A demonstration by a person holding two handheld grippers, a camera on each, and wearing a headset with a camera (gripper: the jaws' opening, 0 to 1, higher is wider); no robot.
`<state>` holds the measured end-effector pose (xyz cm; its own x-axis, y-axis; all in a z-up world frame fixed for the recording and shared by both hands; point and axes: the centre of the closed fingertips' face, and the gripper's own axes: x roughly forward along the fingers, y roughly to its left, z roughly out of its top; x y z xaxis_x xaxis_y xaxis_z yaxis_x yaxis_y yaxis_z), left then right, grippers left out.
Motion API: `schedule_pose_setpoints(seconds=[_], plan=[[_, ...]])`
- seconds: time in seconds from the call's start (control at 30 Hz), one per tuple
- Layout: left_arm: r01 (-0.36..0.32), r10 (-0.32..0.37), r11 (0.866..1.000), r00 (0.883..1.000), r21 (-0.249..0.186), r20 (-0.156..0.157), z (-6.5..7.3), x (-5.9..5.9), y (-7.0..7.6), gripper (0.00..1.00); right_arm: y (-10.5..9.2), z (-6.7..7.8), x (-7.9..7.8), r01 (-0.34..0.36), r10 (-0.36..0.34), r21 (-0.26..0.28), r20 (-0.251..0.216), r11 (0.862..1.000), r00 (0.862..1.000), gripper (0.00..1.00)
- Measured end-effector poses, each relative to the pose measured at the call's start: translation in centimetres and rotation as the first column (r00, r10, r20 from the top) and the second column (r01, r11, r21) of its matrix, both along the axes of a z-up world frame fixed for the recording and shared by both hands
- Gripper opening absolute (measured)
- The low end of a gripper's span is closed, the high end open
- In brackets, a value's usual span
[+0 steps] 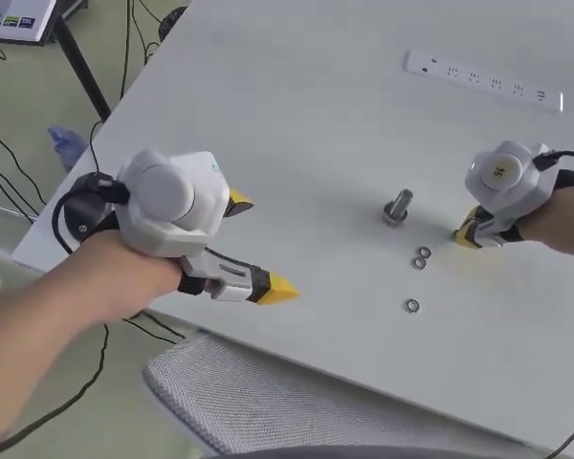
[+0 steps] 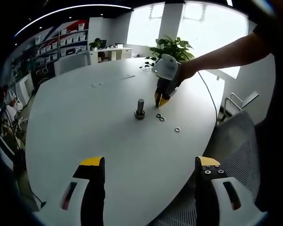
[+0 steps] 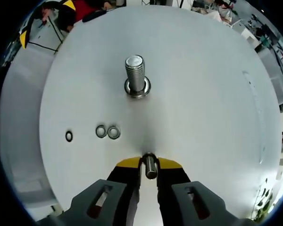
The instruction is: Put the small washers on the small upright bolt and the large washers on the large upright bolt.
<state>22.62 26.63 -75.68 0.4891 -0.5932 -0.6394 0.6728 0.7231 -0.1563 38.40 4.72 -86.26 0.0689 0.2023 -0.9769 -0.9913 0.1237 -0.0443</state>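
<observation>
A large steel bolt (image 1: 397,207) (image 2: 140,109) (image 3: 136,75) stands upright on the white table (image 1: 316,115). Two washers (image 1: 420,258) (image 3: 107,132) lie side by side near it, and a third washer (image 1: 412,306) (image 3: 69,136) lies apart, closer to the table's front edge. My right gripper (image 1: 464,234) (image 3: 150,162) (image 2: 160,100) rests low on the table to the right of the bolt, shut on a small bolt (image 3: 151,168). At the table's left front edge my left gripper (image 1: 260,245) (image 2: 150,162) is held open with nothing between its jaws.
A white power strip (image 1: 483,81) lies at the far right of the table. A grey mesh chair (image 1: 268,402) sits below the front edge. Cables hang off the left side, and a plant (image 2: 172,47) stands beyond the far end.
</observation>
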Motion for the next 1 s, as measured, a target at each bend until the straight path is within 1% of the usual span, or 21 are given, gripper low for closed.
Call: schedule_pose_setpoints(seconds=[0.23, 0.27, 0.47, 0.53, 0.63, 0.7, 0.87, 0.93, 1.0], plan=[[0.002, -0.002, 1.0, 1.0, -0.003, 0.003, 0.2, 0.0, 0.0, 0.78, 0.1, 0.1, -0.1, 0.006, -0.006, 0.002, -0.004, 1.0, 1.0, 0.13], [0.002, -0.002, 1.0, 1.0, -0.002, 0.002, 0.2, 0.0, 0.0, 0.78, 0.0, -0.1, 0.1, 0.003, -0.003, 0.003, -0.003, 1.0, 1.0, 0.13], [0.002, -0.002, 1.0, 1.0, -0.02, 0.013, 0.6, 0.1, -0.4, 0.8, 0.1, 0.0, 0.1, 0.007, -0.007, 0.009, 0.0, 1.0, 1.0, 0.13], [0.003, -0.003, 1.0, 1.0, -0.024, 0.02, 0.7, 0.1, -0.5, 0.81, 0.0, 0.0, 0.2, 0.006, -0.006, 0.01, 0.007, 1.0, 1.0, 0.16], [0.002, -0.001, 1.0, 1.0, -0.029, 0.029, 0.9, 0.3, -0.7, 0.83, 0.1, 0.2, 0.3, 0.0, 0.0, 0.021, 0.015, 1.0, 1.0, 0.23], [-0.004, 0.004, 1.0, 1.0, -0.02, 0.027, 0.8, 0.3, -0.5, 0.85, 0.1, 0.4, 0.2, 0.006, -0.006, 0.026, 0.004, 1.0, 1.0, 0.24], [-0.015, 0.015, 1.0, 0.999, -0.012, 0.032, 0.8, 0.5, -0.4, 0.92, 0.2, 1.0, 0.5, 0.019, -0.02, 0.045, 0.007, 0.999, 1.0, 0.28], [-0.011, 0.011, 1.0, 1.0, -0.013, 0.022, 0.7, 0.3, -0.5, 0.92, 0.1, 1.2, 0.7, 0.024, -0.024, 0.051, 0.011, 0.998, 1.0, 0.29], [-0.011, 0.011, 1.0, 1.0, -0.007, 0.027, 0.7, 0.3, -0.6, 0.95, 0.1, 1.5, 0.7, 0.03, -0.031, 0.056, 0.01, 0.998, 0.999, 0.3]])
